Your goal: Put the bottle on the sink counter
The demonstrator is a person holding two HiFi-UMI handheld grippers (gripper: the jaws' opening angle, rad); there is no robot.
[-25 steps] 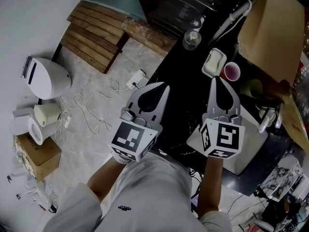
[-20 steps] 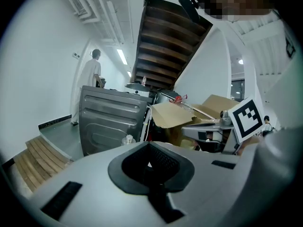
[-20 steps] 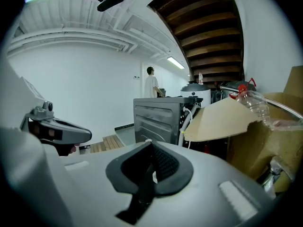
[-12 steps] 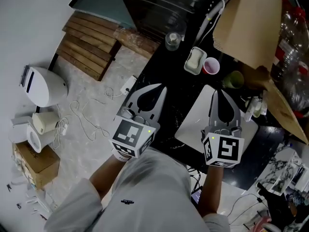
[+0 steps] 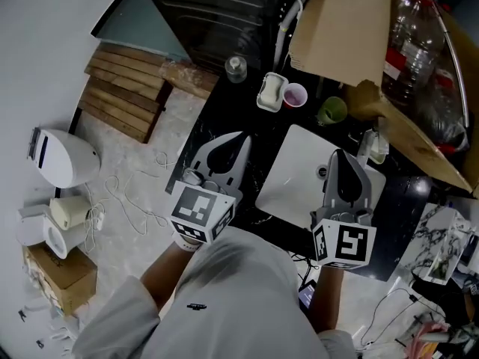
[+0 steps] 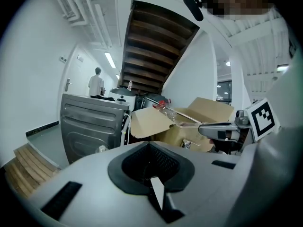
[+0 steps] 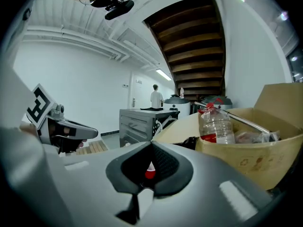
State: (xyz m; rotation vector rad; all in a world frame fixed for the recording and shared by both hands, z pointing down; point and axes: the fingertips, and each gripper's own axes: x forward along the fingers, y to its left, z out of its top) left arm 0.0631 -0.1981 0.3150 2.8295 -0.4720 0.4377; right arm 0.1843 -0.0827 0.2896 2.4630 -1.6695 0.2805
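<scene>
A clear plastic bottle (image 5: 408,51) with a red cap lies in the cardboard box (image 5: 344,28) at the top right; it also shows in the right gripper view as the bottle (image 7: 216,124) and in the left gripper view as the bottle (image 6: 166,109). The white sink basin (image 5: 296,182) is set in the black counter (image 5: 247,122). My right gripper (image 5: 338,154) hangs over the basin's right part, shut and empty, well short of the bottle. My left gripper (image 5: 239,135) is over the counter left of the basin, shut and empty.
On the counter behind the basin stand a soap dish (image 5: 271,92), a pink cup (image 5: 295,94), a green cup (image 5: 331,111) and a glass jar (image 5: 236,67). A washing machine (image 5: 217,6) stands at the back. Wooden pallets (image 5: 123,99), a white appliance (image 5: 63,155) and cables occupy the floor at left.
Both grippers have travelled rightward along the counter and risen. The right one has gone from beside the soap dish to over the basin. The box with the bottle has come into view. Jaws stayed shut.
</scene>
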